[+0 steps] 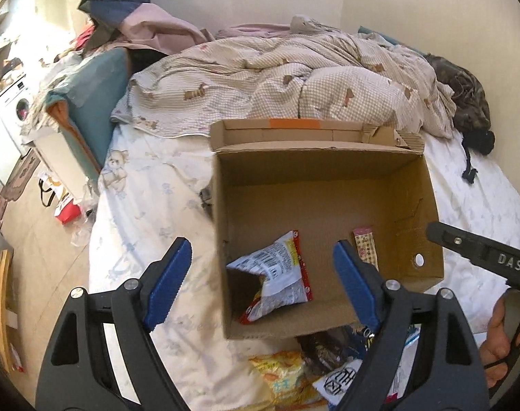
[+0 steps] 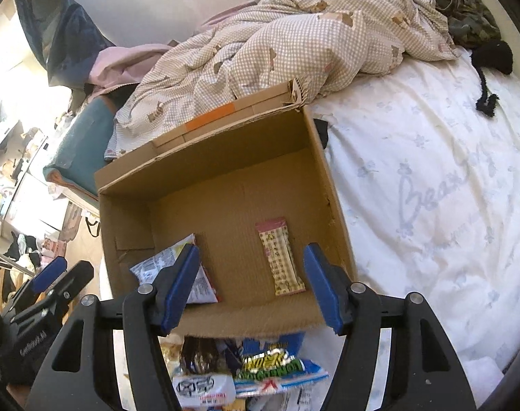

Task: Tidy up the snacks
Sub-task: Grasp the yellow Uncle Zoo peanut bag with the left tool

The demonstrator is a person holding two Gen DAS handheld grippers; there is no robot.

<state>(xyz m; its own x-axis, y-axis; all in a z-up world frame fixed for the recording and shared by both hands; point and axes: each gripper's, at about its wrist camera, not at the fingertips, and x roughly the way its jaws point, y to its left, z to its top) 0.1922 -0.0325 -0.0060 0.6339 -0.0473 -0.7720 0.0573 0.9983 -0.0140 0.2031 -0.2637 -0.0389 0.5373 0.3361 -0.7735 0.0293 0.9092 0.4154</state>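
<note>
Both tools hover above the near edge of an open brown cardboard box (image 1: 328, 185) on a white printed bedsheet (image 2: 431, 178). The left gripper (image 1: 260, 287) has its blue-padded jaws spread wide, holding nothing; just ahead of it, inside the box, a white-and-red crinkled snack packet (image 1: 280, 274) leans against the near-left wall. The right gripper (image 2: 251, 286) is likewise spread and empty, with a slim pink-topped checked snack bar (image 2: 281, 257) lying flat on the box floor between its fingers. Beneath both tools, a loose pile of colourful snack bags (image 2: 260, 373) lies just outside the box.
</note>
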